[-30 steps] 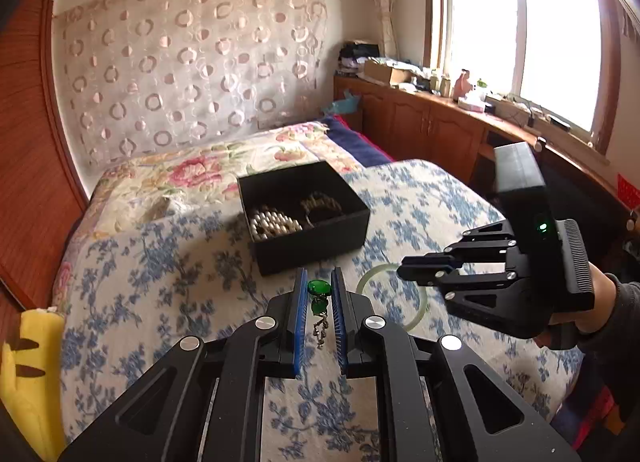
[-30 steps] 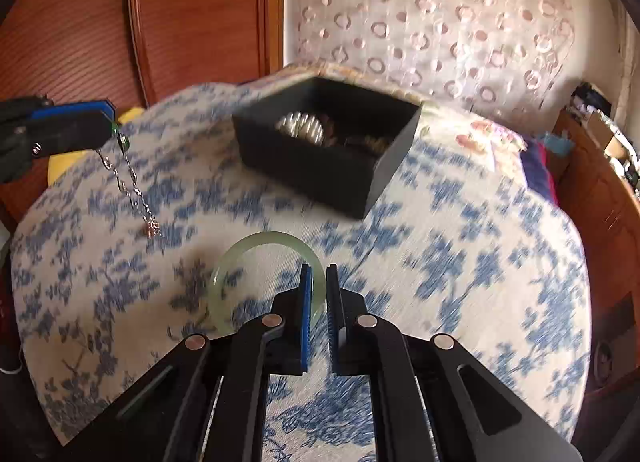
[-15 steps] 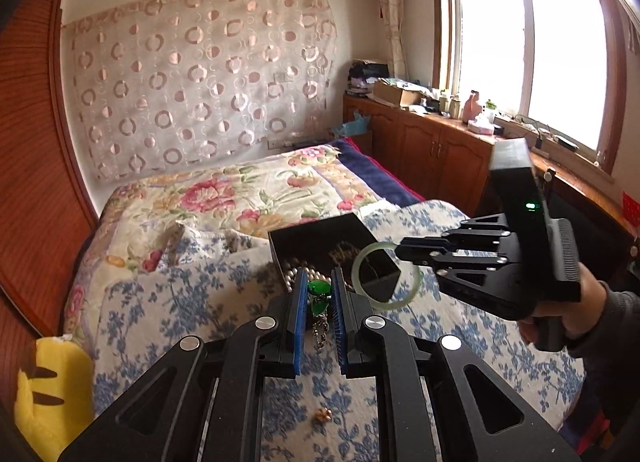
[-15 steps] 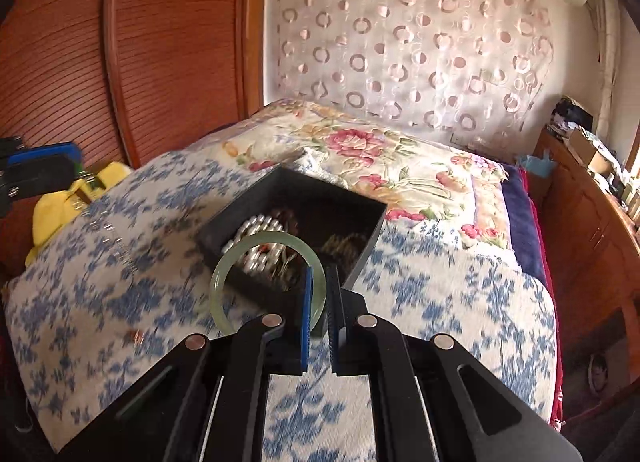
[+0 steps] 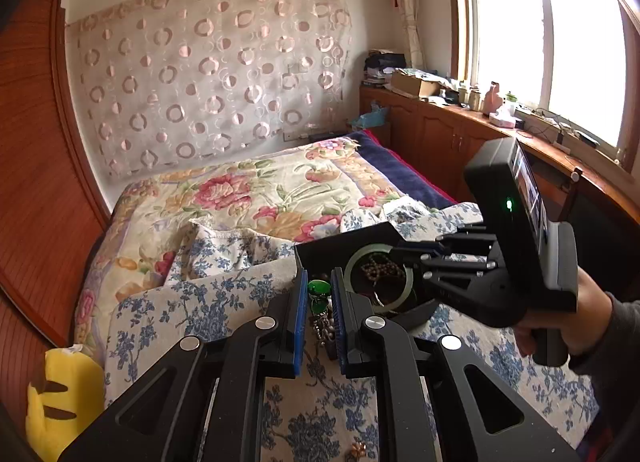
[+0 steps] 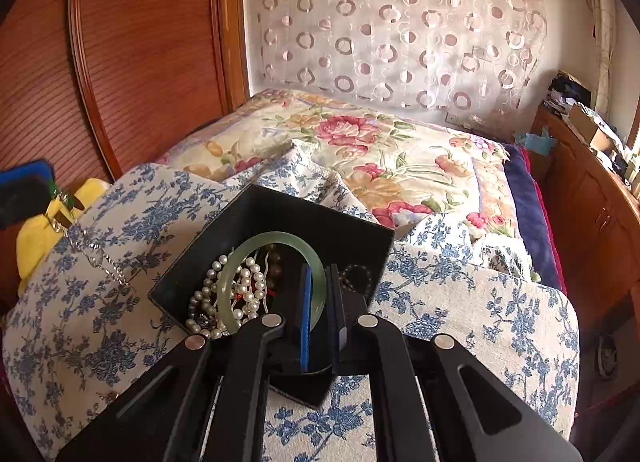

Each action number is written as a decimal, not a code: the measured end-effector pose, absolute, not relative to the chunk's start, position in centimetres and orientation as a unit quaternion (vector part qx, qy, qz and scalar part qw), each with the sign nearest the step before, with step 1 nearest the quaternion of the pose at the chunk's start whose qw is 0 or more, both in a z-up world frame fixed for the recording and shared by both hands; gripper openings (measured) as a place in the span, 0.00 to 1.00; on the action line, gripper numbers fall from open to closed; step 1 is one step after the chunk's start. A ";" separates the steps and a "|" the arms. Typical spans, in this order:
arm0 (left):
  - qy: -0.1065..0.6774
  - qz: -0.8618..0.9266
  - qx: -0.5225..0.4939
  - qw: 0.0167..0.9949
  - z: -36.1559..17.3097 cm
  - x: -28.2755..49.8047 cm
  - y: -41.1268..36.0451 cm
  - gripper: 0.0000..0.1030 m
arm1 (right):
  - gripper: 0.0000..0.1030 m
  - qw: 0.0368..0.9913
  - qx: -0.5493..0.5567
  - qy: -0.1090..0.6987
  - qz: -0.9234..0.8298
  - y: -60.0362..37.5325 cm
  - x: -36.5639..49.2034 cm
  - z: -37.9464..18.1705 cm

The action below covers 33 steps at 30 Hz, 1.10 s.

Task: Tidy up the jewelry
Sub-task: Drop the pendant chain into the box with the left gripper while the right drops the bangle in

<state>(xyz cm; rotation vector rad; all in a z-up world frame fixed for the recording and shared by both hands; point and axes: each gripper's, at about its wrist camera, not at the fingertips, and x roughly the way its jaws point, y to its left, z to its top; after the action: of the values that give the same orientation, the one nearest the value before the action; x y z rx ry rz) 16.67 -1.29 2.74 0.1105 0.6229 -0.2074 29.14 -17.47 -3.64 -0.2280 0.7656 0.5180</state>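
Right gripper: the black two-finger right gripper point(image 6: 319, 294) has its blue-padded jaws clamped on the rim of a pale green jade bangle point(image 6: 256, 246), which it holds upright above the open box.
Bangle: in the left wrist view the same pale ring point(image 5: 362, 258) hangs over the box interior, at about 2 o'clock from the left jaws.
Left gripper: the black left gripper point(image 5: 319, 294) has its jaws closed on a green-stone pendant necklace point(image 5: 318, 288); its silver chain point(image 6: 100, 258) trails down across the cloth, at about 9 o'clock from the box in the right wrist view.
Box: a square black open-topped jewellery box point(image 6: 320, 221) sits on the bed, one corner pointing toward the right gripper.
Contents: a white pearl strand point(image 6: 208, 302) lies heaped in the box's near-left part; darker beads point(image 5: 380, 268) lie beside it.
Surface: a blue-flowered white cloth point(image 6: 480, 302) covers the near bed, with a rose-patterned quilt point(image 6: 360, 141) at 12 o'clock.
Margin: a yellow soft toy point(image 5: 60, 398) rests at the bed's left edge.
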 end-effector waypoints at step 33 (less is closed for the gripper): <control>0.295 -0.116 0.048 0.947 3.4 20.3 -5.0 0.12 | 0.12 0.896 -0.100 0.350 0.254 -23.1 25.3 -3.2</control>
<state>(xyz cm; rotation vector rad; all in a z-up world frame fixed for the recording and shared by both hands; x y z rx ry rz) 20.30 -4.96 3.40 0.0977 0.6009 -0.2370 25.28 -23.06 -3.23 -0.2063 0.7258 0.5261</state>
